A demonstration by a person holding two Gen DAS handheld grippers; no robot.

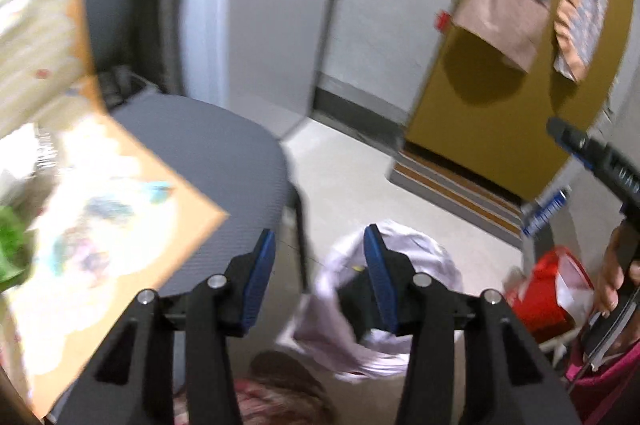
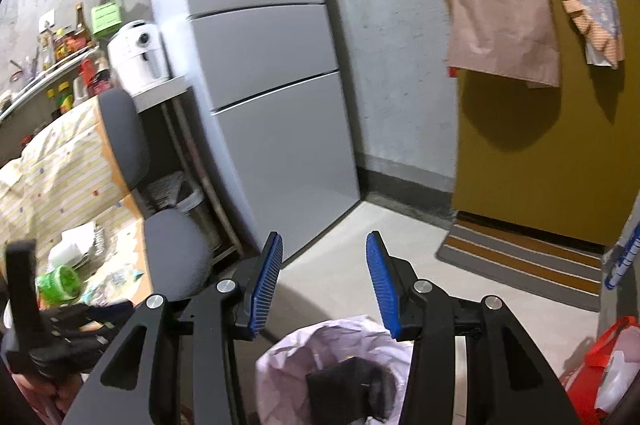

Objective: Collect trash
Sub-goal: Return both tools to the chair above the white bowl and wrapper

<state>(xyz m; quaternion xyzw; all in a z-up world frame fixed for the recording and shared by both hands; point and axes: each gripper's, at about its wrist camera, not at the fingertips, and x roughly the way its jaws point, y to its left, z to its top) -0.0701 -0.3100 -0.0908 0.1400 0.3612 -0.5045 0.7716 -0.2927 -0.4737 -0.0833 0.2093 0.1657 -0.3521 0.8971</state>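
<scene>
A trash bin lined with a pale lilac bag stands on the floor below both grippers; it also shows in the right wrist view with dark trash inside. My left gripper is open and empty above the bin's left rim. My right gripper is open and empty above the bin. A green crumpled wrapper and white tissue lie on the table at the left. The left gripper body shows at the left edge of the right wrist view.
A grey office chair stands at the table corner, left of the bin. A red bag sits right of the bin. A grey fridge, a yellow door and a striped doormat lie beyond.
</scene>
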